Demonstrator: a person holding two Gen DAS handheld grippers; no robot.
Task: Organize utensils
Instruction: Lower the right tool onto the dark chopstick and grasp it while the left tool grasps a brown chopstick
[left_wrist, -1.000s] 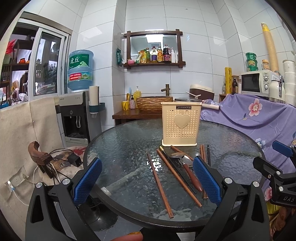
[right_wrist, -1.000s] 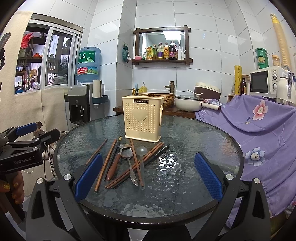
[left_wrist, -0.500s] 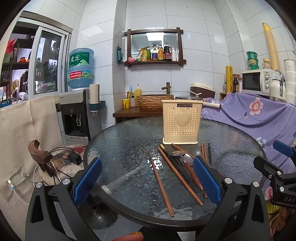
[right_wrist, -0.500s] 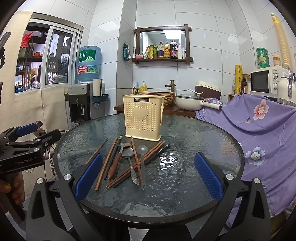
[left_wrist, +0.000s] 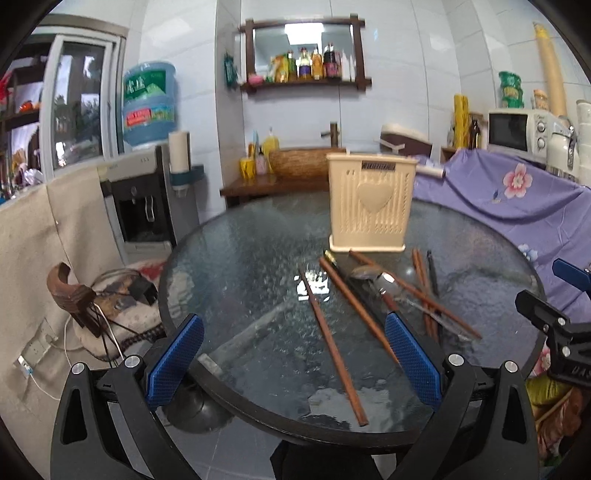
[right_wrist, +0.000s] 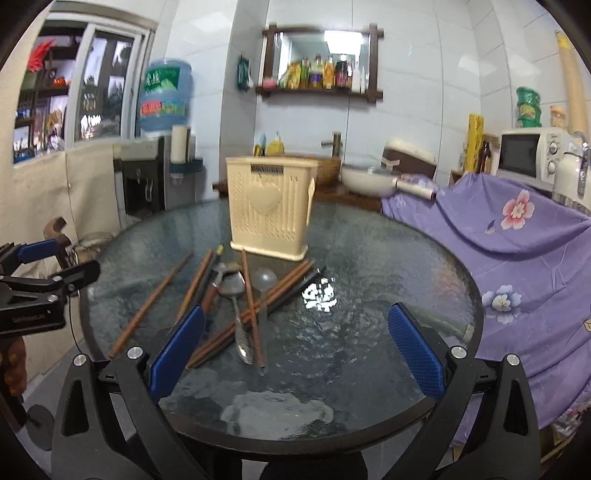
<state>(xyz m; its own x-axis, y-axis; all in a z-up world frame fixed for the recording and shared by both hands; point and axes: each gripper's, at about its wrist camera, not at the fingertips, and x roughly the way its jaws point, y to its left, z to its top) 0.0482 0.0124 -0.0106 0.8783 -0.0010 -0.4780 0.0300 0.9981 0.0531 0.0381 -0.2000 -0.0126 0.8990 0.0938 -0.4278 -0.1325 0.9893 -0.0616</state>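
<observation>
The round glass table (right_wrist: 369, 258) carries everything; its dark rim curves just ahead of both cameras, and the right half of the glass is bare from the bright reflection out to the edge beside the purple flowered cloth (right_wrist: 517, 258); the left edge drops off toward a water dispenser (left_wrist: 144, 199) and a tangle of cables on the floor.

The left hand-held gripper (left_wrist: 293, 363) hangs level above the near rim, blue pads spread wide and holding nothing; the right hand-held gripper (right_wrist: 295, 347) sits in the same pose, wide apart and empty; each appears at the margin of the other's view as a black clamp with a blue tip.

The cream utensil holder (right_wrist: 271, 210) stands upright near the table's middle, heart panel facing the cameras; the utensils lie loose on the glass just in front of it; brown chopsticks (right_wrist: 253, 314) fan out and cross over a metal spoon (right_wrist: 236, 299), with a second spoon (right_wrist: 264, 277) beside them; in the left view one chopstick (left_wrist: 332, 343) runs between the pads toward the near rim; the pile lies ahead of the right hand-held gripper's left pad, untouched.
</observation>
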